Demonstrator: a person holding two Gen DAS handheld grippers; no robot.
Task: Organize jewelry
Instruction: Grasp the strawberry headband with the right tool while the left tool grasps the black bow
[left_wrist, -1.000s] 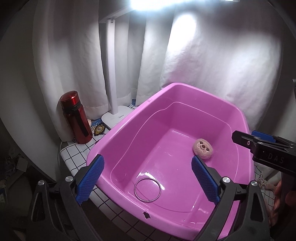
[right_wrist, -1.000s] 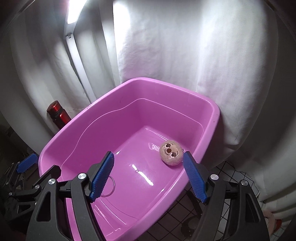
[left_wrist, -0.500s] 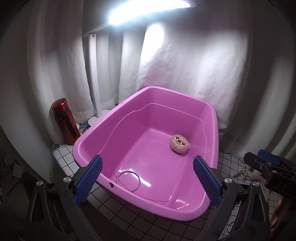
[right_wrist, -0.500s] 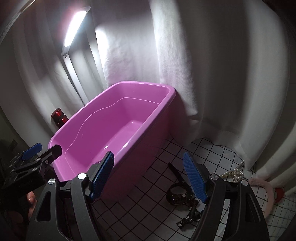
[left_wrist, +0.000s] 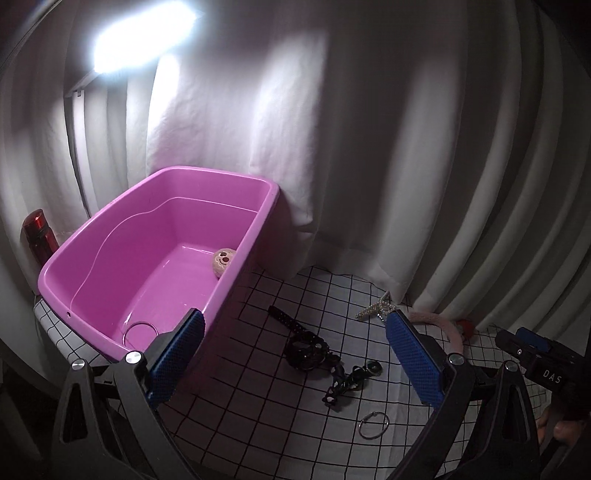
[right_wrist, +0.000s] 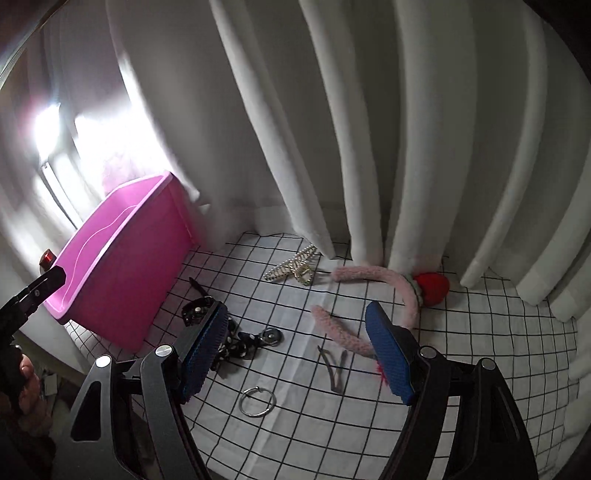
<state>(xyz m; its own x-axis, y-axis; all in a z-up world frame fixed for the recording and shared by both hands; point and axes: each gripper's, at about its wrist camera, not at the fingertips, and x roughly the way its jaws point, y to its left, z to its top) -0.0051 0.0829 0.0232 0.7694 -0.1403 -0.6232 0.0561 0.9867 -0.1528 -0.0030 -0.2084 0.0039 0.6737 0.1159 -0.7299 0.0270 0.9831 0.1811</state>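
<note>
A pink plastic tub (left_wrist: 236, 258) (right_wrist: 122, 280) stands at the left on a white gridded cloth. It holds a round smiling plush face (left_wrist: 224, 261) and a silver ring (left_wrist: 139, 333). On the cloth lie a black beaded tangle (left_wrist: 308, 352) (right_wrist: 236, 343), a silver ring (left_wrist: 373, 425) (right_wrist: 257, 401), a pearl hair clip (left_wrist: 378, 309) (right_wrist: 291, 269), a pink fuzzy headband (right_wrist: 388, 295) with a red pompom (right_wrist: 432, 288), and a thin hair pin (right_wrist: 334, 367). My left gripper (left_wrist: 295, 362) is open and empty above the cloth beside the tub. My right gripper (right_wrist: 295, 354) is open and empty above the jewelry.
White curtains (left_wrist: 369, 147) hang close behind the table. A red bottle (left_wrist: 38, 236) stands left of the tub under a bright desk lamp (left_wrist: 140, 33). The cloth's front edge drops off at the lower left.
Both grippers have swung right and back from over the tub to over the cloth. The loose jewelry has come into view. Both stayed open.
</note>
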